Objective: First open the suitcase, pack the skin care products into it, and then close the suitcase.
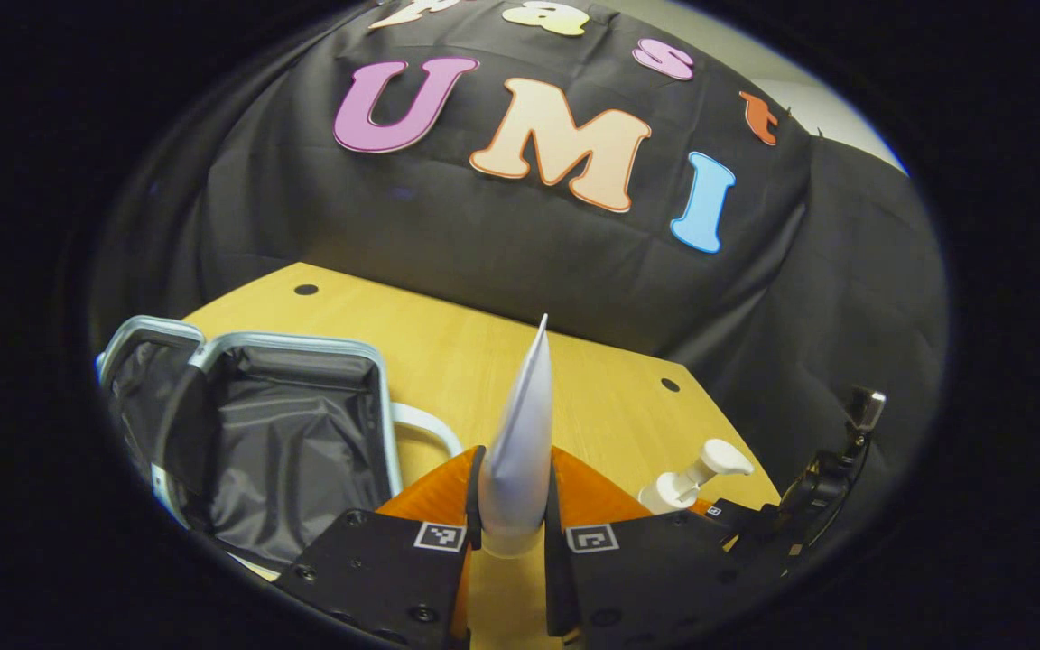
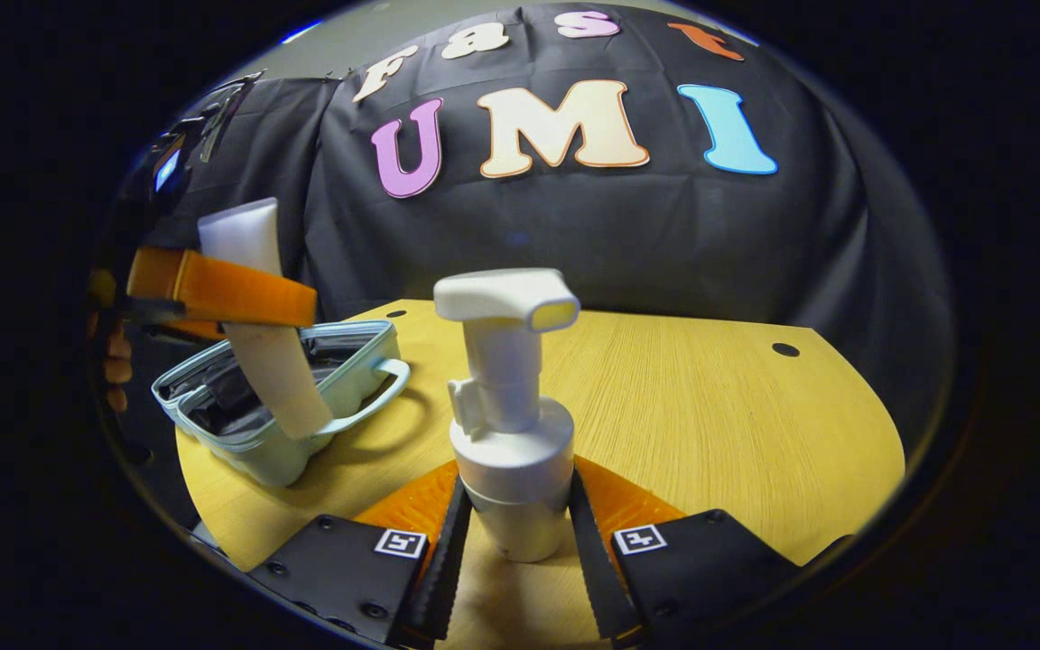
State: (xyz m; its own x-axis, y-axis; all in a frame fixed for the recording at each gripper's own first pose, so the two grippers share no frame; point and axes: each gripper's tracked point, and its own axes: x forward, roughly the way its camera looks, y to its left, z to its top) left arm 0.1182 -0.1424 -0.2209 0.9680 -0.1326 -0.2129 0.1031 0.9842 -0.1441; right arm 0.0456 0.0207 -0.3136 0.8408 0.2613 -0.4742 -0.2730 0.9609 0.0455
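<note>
**Both grippers hold a product; suitcase lies open**

Your left gripper (image 1: 513, 524) is closed on a white tube (image 1: 520, 433), both fingers pressing its lower end, with the flat crimped end pointing up toward the middle of the left gripper view. In the right gripper view the same tube (image 2: 258, 316) shows at the upper left, held above the suitcase and tilted, with a finger crossing it.

Your right gripper (image 2: 513, 533) grips a white pump bottle (image 2: 511, 424) low on its body; both fingers press on its sides. The bottle stands upright at the centre of the right gripper view, its spout turned to the right of the frame. In the left gripper view the pump bottle (image 1: 691, 478) appears at the lower right, leaning.

The suitcase (image 1: 294, 424) lies open on the bench (image 1: 448, 352) at the lower left of the left gripper view, showing a dark lining, a pale shell and a pale handle toward the bench centre. In the right gripper view the suitcase (image 2: 285, 397) sits at the left of the bench (image 2: 710, 406).

No brand or label text can be read on the tube or the bottle.
</note>
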